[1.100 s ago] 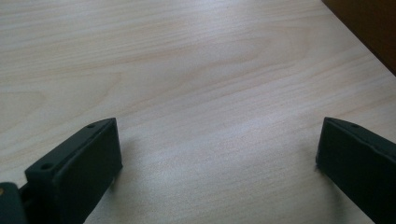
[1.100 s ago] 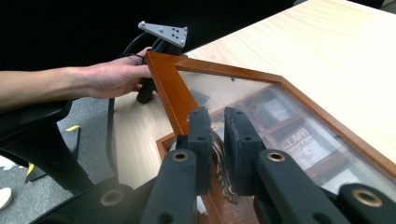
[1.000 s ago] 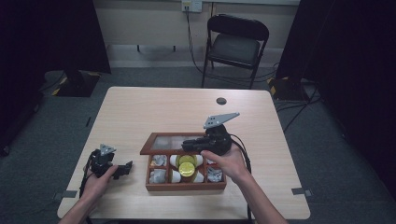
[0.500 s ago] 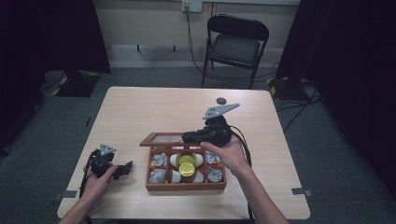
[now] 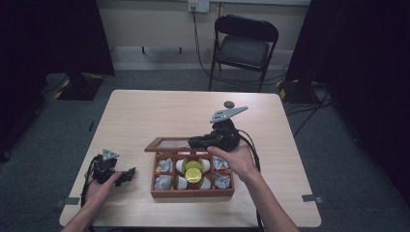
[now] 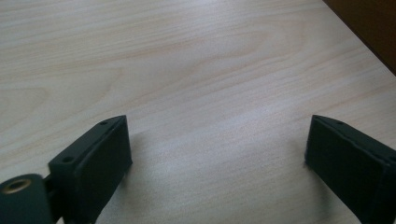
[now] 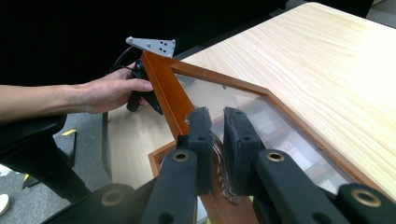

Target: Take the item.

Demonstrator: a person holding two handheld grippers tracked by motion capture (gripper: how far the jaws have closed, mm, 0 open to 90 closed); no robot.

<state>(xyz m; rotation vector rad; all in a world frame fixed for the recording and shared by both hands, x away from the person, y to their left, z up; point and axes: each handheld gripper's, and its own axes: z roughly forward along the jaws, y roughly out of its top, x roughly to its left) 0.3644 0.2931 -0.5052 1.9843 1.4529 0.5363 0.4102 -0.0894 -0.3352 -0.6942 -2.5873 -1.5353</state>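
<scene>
Lifting the glass-paned lid (image 7: 243, 100) was the job in hand, and we had it by the little ornate metal clasp (image 7: 219, 165) at the middle of its front rail. The lid stood partly raised, hinged along the far edge of the wooden box (image 5: 192, 192), which sat at the near middle of the desk (image 5: 145, 116). We judged the lid light but fragile: a thin wooden frame around a clear pane, stiff enough to swing as one piece, yet likely to twist or slam if the grip slipped. The clasp looked small, hard and slick, so a pinch there wanted steady pressure; the wooden rail beside it seemed the safer hold. Our right hand-held gripper (image 7: 216, 116) had its jaws squeezed tight on that clasp. Below the lid, the compartments held pale wrapped pieces and a round yellow tin (image 5: 193, 170) in the middle, so we wanted no drop. Our left hand-held gripper (image 5: 126, 174) rested on the desk well left of the box, jaws spread wide though just drawing inward, nothing between them but bare wood.
</scene>
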